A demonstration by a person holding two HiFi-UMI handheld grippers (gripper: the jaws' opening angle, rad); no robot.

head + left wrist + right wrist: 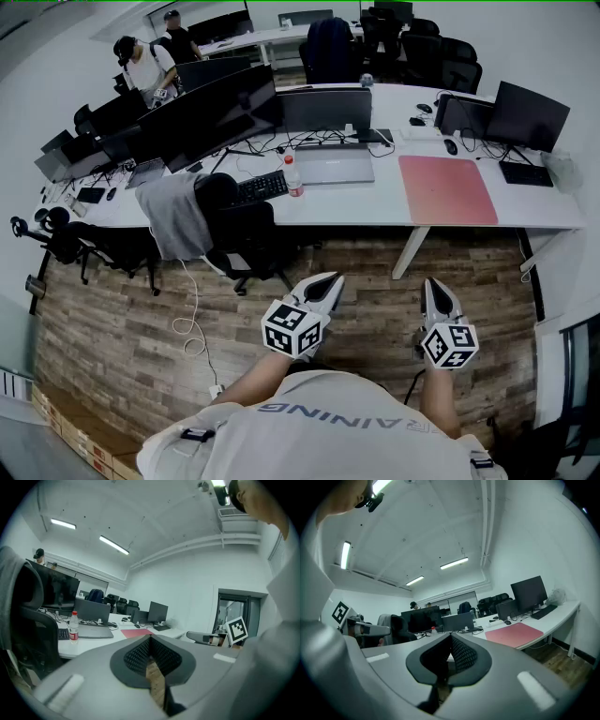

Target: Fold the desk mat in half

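I stand well back from the desk (375, 212). The desk mat (447, 189) lies on it, ahead to my right. The laptop (333, 165) sits left of the mat, the bottle (293, 176) left of the laptop, and a chair (240, 231) stands before them.

The mat (447, 189) is plain pink, on a white surface (375, 208). Left of the mat, the clear bottle (293, 176) has a red cap. The floor (122, 319) shows brown wood planks.
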